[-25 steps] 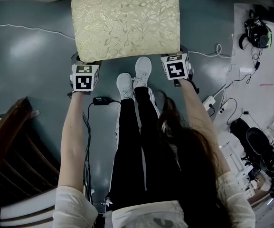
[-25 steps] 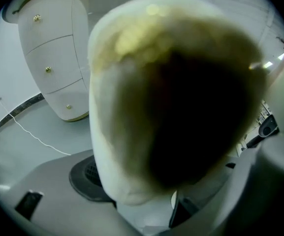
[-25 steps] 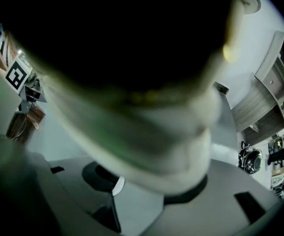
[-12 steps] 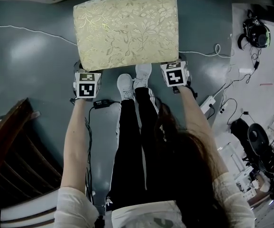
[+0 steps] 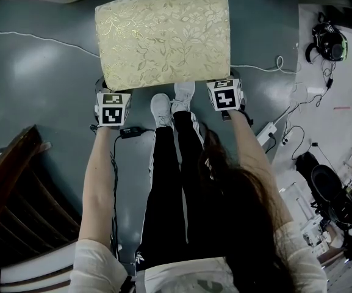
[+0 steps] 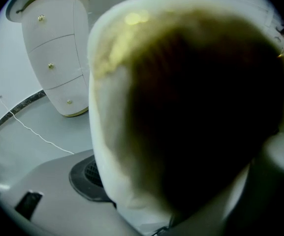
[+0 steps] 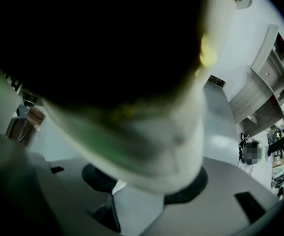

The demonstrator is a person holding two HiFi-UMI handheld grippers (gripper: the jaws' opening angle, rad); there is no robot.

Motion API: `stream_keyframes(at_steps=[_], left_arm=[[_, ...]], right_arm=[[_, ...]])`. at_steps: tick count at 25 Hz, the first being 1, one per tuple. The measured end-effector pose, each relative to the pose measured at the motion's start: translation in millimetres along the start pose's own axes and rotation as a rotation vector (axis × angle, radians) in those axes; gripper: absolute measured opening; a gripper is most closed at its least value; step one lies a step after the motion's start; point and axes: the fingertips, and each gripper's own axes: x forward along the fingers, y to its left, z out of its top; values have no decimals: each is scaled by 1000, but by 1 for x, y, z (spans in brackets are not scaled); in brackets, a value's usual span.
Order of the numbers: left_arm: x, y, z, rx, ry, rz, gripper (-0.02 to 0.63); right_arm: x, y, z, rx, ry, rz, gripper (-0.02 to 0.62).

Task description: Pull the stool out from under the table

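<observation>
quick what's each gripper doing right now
Left gripper: closed on the near left corner of the stool cushion.
Right gripper: closed on the cushion's near right corner.

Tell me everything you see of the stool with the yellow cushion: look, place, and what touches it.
The stool shows from above as a thick rectangular cushion with rounded corners, covered in pale gold fabric with a woven leaf and flower pattern. Its legs are hidden below. It stands level on the dark grey floor, just before the person's white shoes. The left gripper and the right gripper hold its two near corners, jaws closed on the padded edge.
</observation>
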Motion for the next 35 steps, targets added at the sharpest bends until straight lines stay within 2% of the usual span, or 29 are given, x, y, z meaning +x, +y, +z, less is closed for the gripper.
stream_keyframes(at_steps=[2,6,11,16,21,26,28,31,35], left_arm=[[1,0,0,-1,6,0,328],[-4,-1,1,-18,47,4,328],[-37,-9,-1,-99,83,28,328],[-63,-7,-16,-85,196,19,328],[-126,-7,22,-115,194,40,328],[-191,-2,99,-136,95,74,328],[-218,-13,128,-187,42,68,328],[-275,-30,189,-276,-113,45,327],[-349,-76,282,-241,-329,-14,327]], right_arm=[[0,-1,-2,34,9,3,256],[-13,2,2,166,9,27,275],[-43,10,-10,117,47,40,288],[-70,10,-17,172,122,46,287],[-140,7,6,226,127,51,287],[-221,-7,78,305,-8,38,287],[-256,-13,103,310,-63,30,287],[-321,-11,146,339,-170,32,287],[-418,-13,213,304,-389,41,287]])
